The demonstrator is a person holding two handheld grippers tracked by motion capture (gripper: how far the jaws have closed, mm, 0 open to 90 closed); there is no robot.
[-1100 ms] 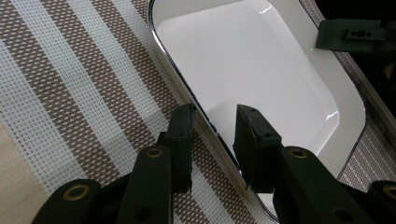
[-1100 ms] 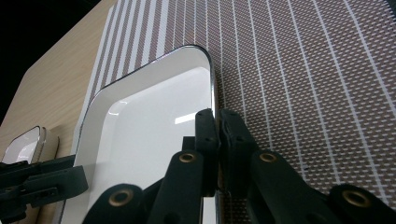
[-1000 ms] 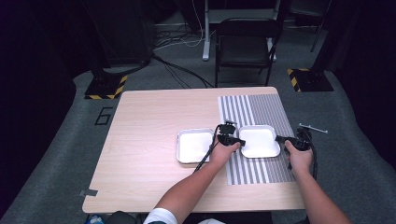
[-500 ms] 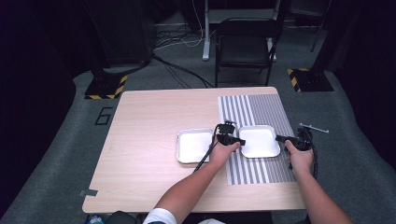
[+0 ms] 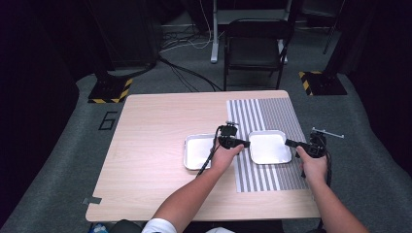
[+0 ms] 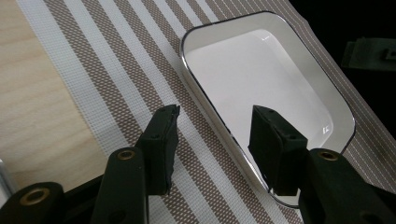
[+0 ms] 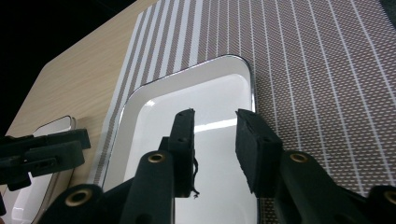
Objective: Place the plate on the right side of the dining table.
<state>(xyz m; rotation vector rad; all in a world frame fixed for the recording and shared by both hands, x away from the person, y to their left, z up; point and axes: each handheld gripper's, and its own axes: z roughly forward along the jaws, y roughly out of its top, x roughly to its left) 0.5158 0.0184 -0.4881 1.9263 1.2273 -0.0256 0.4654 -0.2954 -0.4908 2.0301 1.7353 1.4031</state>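
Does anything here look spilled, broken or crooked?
Nothing stands out. Two empty white trays lie flat and apart: the right tray on the striped mat, the left tray on bare wood. Nothing is spilled. The left hand-held gripper is open astride the right tray's rim; the right hand-held gripper is open above it.

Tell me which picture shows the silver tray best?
The high view: the whole silver tray lies on the wooden table, left of the white tray. The right gripper view catches just its corner.
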